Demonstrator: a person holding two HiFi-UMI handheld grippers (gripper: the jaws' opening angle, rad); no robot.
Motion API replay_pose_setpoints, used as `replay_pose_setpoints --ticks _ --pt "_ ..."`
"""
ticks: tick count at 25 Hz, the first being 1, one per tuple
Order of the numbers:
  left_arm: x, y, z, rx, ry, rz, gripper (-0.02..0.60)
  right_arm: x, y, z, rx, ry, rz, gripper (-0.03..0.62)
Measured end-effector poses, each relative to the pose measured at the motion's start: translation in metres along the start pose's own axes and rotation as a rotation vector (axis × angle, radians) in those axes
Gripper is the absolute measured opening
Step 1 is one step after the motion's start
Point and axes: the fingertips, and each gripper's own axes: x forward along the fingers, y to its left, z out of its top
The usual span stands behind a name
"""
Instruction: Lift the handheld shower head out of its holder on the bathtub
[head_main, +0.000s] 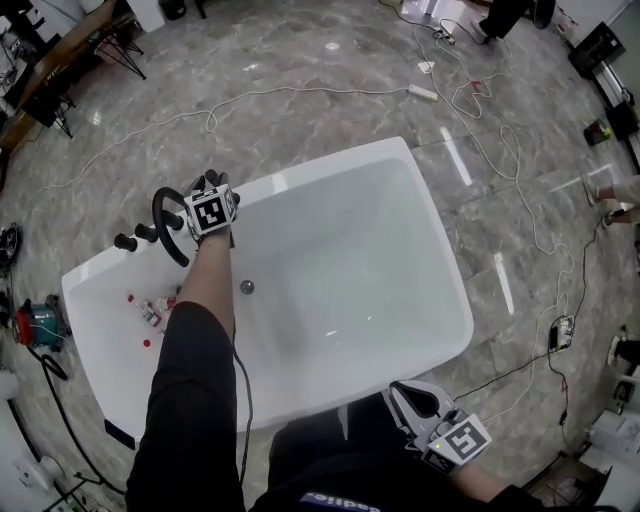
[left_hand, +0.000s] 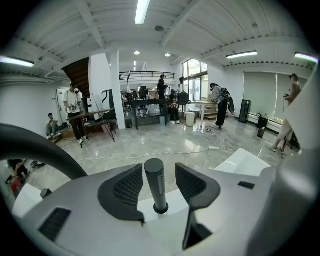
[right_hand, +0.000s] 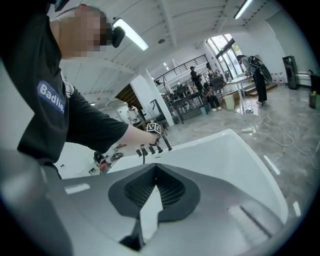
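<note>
The handheld shower head's black cylindrical handle (left_hand: 156, 182) stands upright in its holder on the white bathtub (head_main: 440, 250) rim. My left gripper (left_hand: 158, 175) is open around the handle, one pad on each side; the left pad is very close and a small gap shows on the right. In the head view the left gripper (head_main: 205, 188) reaches over the tub's far left rim, beside a black curved spout (head_main: 165, 228) and black knobs (head_main: 126, 242), and hides the handle. My right gripper (right_hand: 156, 170) is shut and empty, held near the tub's front edge (head_main: 398, 395).
Small bottles (head_main: 150, 312) lie in the tub's left end, and a drain (head_main: 246, 287) sits on its floor. White cables (head_main: 300, 92) run across the marble floor. A red and teal tool (head_main: 35, 322) lies left of the tub. People stand far off by tables (left_hand: 145, 107).
</note>
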Motion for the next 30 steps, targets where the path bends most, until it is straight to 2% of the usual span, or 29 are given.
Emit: replay_pose_setpoints --ticks 8,9,10,15,20,22,24,26,30 --pt "0.023 0.003 -0.006 0.061 0.030 0.012 0.189 -0.004 -0.017 -0.024 0.046 0.036 -0.054 0.002" --pt "0.024 0.003 -0.007 0.066 0.036 0.010 0.185 -0.004 -0.017 -0.025 0.050 0.037 -0.059 0.002" --pt "0.025 0.004 -0.009 0.071 0.041 0.010 0.147 -0.004 -0.017 -0.025 0.052 0.035 -0.062 0.002" --pt "0.013 -0.004 -0.007 0.102 0.058 -0.004 0.138 -0.015 -0.015 -0.019 0.043 0.010 -0.077 0.002" --pt "-0.026 -0.020 0.024 0.152 -0.038 -0.042 0.137 -0.020 0.002 0.007 0.024 -0.062 -0.047 0.002" --pt "-0.049 -0.021 0.035 0.152 -0.066 -0.051 0.135 -0.024 0.018 0.021 0.007 -0.109 -0.009 0.002" --pt "-0.074 -0.020 0.048 0.144 -0.097 -0.058 0.135 -0.028 0.028 0.027 -0.026 -0.112 0.006 0.002" --pt "-0.100 -0.021 0.060 0.141 -0.127 -0.067 0.135 -0.034 0.033 0.028 -0.067 -0.092 0.000 0.002" --pt "-0.155 -0.015 0.084 0.146 -0.185 -0.079 0.135 -0.045 0.050 0.046 -0.090 -0.125 -0.024 0.002"
